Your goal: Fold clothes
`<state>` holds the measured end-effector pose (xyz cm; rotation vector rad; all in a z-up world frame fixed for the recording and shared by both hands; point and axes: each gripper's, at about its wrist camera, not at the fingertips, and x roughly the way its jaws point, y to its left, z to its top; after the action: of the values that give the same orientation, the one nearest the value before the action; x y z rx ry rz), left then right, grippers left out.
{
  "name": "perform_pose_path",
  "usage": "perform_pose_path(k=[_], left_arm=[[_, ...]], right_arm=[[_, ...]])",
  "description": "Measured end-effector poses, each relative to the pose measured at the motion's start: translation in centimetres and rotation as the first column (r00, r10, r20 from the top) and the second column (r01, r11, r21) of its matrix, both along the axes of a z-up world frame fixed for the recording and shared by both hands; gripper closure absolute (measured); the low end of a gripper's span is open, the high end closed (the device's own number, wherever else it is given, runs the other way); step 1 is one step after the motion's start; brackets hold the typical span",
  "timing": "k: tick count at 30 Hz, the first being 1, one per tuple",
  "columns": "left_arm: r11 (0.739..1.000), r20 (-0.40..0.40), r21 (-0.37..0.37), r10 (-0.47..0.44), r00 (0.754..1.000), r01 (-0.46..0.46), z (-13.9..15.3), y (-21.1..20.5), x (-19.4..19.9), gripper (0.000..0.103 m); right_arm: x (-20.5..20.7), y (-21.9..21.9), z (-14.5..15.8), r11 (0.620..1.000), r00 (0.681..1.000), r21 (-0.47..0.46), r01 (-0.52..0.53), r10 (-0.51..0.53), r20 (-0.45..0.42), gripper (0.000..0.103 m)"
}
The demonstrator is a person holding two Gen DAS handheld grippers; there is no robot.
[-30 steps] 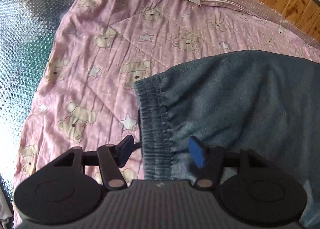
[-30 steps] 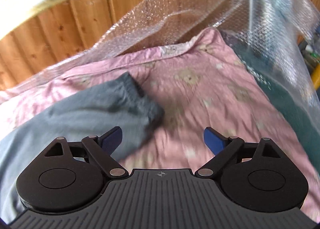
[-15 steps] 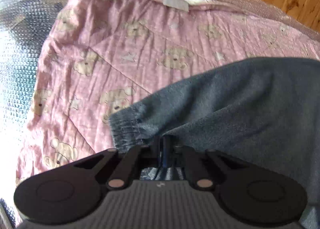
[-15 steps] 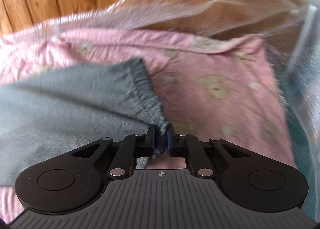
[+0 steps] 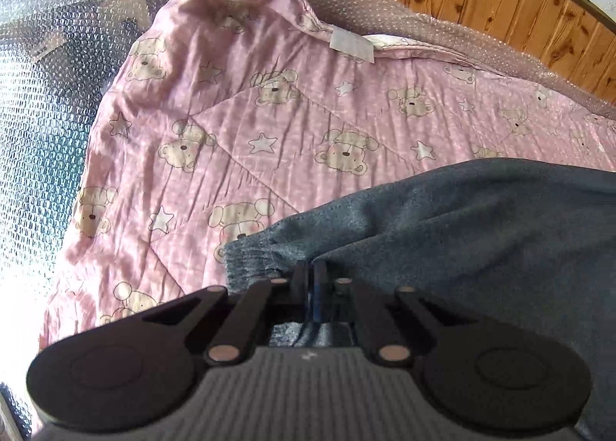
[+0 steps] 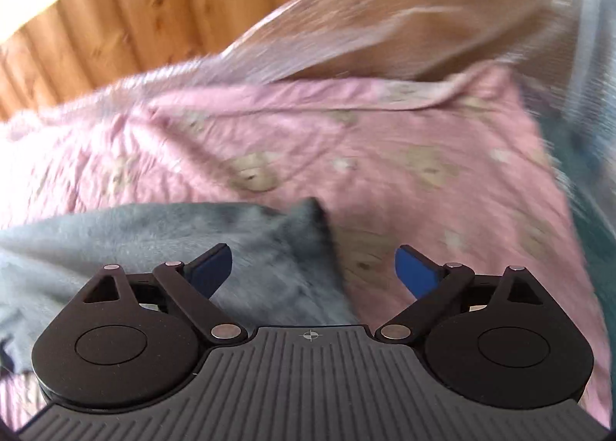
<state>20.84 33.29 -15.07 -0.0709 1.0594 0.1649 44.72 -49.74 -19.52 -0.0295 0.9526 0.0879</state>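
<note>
We see no containers here; the gray pants (image 5: 481, 233) lie spread on a pink bear-print blanket (image 5: 269, 125), which rests on bubble wrap (image 5: 34, 141) before a wooden wall (image 5: 500, 6). Our left gripper (image 5: 315, 279) has its fingers pressed together, pinching the pants just beside the ribbed cuff (image 5: 250, 260), with fabric stretching away ahead and to its right. Our right gripper (image 6: 312, 272) hovers with its blue pads (image 6: 414, 271) spread wide, the pants' edge (image 6: 308, 233) lying between and below them, cloth extending to its left. That view is motion-blurred.
</note>
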Motion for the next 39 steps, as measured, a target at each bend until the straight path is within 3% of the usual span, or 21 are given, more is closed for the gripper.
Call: perform_pose_path(k=[1,3,5,10,14,16,19,20,21,22,24,25,26,27,28,32,35,37,39], left_arm=[[1.0,0.007,0.0,0.003,1.0,-0.003,0.2,0.0,-0.1,0.1],[1.0,0.023,-0.001,0.009,1.0,-0.009,0.7,0.1,-0.3,0.1],[1.0,0.057,-0.01,0.005,0.998,-0.004,1.6,0.0,-0.7,0.1],[0.996,0.156,-0.069,0.063,0.986,-0.053,3.8,1.1,-1.9,0.1],[0.975,0.244,-0.142,0.2,0.949,-0.169,4.6,3.6,-0.6,0.1],[0.961,0.237,-0.129,0.269,0.934,-0.244,3.4,5.1,2.0,0.103],[0.936,0.158,-0.106,0.349,0.924,-0.335,0.8,7.0,5.8,0.102],[0.932,0.125,-0.081,0.361,0.924,-0.354,0.0,7.4,6.7,0.102],[0.931,0.096,-0.039,0.366,0.926,-0.364,-0.5,7.4,7.0,0.1],[0.934,0.079,-0.029,0.358,0.93,-0.357,-0.7,7.5,6.8,0.098],[0.945,0.064,-0.035,0.326,0.943,-0.324,-0.6,7.4,5.2,0.089],[0.953,0.06,-0.045,0.302,0.952,-0.299,-0.4,7.4,3.9,0.083],[0.962,0.048,-0.055,0.271,0.961,-0.268,-0.3,7.3,1.8,0.079],[0.968,0.022,-0.062,0.247,0.969,-0.245,-0.2,7.1,-0.2,0.073],[0.97,-0.015,-0.072,0.233,0.972,-0.234,-0.4,7.1,-2.3,0.068],[0.951,-0.154,-0.155,0.244,0.957,-0.267,-1.9,6.9,-10.8,0.064],[0.947,-0.177,-0.227,0.187,0.966,-0.225,-1.7,4.6,-14.8,0.06],[0.972,-0.18,-0.145,0.158,0.971,-0.185,-2.0,2.6,-15.8,0.059],[0.986,-0.212,-0.021,0.158,0.964,-0.166,-3.1,1.3,-16.1,0.066]], right_arm=[[0.7,1.3,-1.2,0.999,0.999,-0.034,-0.025,0.024,-0.021,0.022],[2.4,2.3,-2.6,0.997,0.994,-0.052,-0.059,0.054,-0.093,0.077],[2.6,1.8,-2.0,0.998,0.995,0.012,-0.061,0.062,-0.077,0.086],[0.6,0.5,2.8,0.993,0.998,0.111,-0.038,0.031,0.061,0.09],[3.8,0.1,5.0,0.969,0.992,0.239,0.063,-0.087,0.09,0.09],[7.1,1.7,3.7,0.965,0.989,0.23,0.124,-0.14,0.052,0.09],[11.6,3.8,0.6,0.958,0.975,0.181,0.224,-0.223,-0.026,0.089],[12.4,4.5,-0.4,0.954,0.965,0.144,0.263,-0.259,-0.049,0.086],[12.8,5.1,-1.2,0.952,0.958,0.112,0.285,-0.279,-0.063,0.072],[12.8,5.6,-1.8,0.952,0.954,0.079,0.297,-0.293,-0.058,0.065],[11.0,6.1,-0.7,0.949,0.948,0.019,0.315,-0.316,0.044,0.04],[9.4,5.9,0.4,0.947,0.941,0.015,0.321,-0.321,0.11,0.032],[7.7,5.5,1.4,0.942,0.931,0.025,0.334,-0.333,0.15,0.018],[5.4,4.8,2.1,0.938,0.922,0.055,0.342,-0.346,0.172,0.013],[3.0,4.1,2.8,0.933,0.913,0.084,0.349,-0.359,0.193,0.013],[-7.1,2.1,2.7,0.925,0.921,0.106,0.365,-0.375,0.103,0.013],[-15.7,2.6,1.4,0.936,0.939,0.094,0.34,-0.343,0.014,0.014],[-20.7,3.3,-0.1,0.959,0.967,0.124,0.255,-0.25,-0.053,0.017],[-24.1,4.2,-1.5,0.982,0.985,0.098,0.161,-0.153,-0.084,0.019]])
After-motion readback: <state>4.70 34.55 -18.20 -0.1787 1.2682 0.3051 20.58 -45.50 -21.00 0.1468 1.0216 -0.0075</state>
